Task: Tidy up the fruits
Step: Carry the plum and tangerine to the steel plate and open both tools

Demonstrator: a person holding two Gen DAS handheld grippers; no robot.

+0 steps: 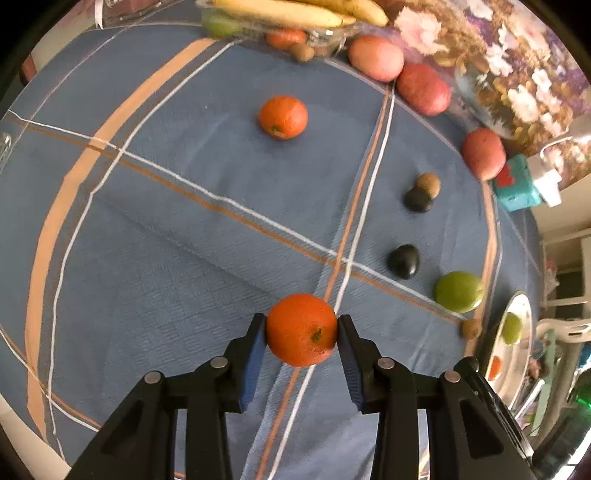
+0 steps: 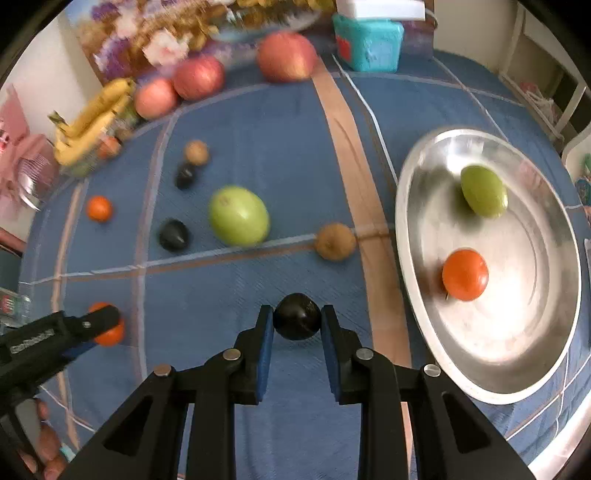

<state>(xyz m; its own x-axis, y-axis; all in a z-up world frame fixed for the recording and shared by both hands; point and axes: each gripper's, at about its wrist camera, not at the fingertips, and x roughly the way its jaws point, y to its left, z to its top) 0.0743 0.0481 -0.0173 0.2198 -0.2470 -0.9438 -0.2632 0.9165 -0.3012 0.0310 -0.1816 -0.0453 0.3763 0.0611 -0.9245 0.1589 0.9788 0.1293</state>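
Blue plaid tablecloth (image 1: 177, 236) covers table; floral picture (image 2: 147, 33) against pale wall (image 2: 44, 70).

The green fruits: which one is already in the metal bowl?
The smaller green fruit, lying in the metal bowl above the orange one; the bigger lies on the cloth.

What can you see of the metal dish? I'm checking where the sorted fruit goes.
The metal dish is a shallow, round, shiny silver bowl, stainless steel by its look, with a raised rim. It sits flat on the blue striped tablecloth, to the right of the loose fruit. Inside lie a green fruit and an orange, apart from each other. No gripper touches it.
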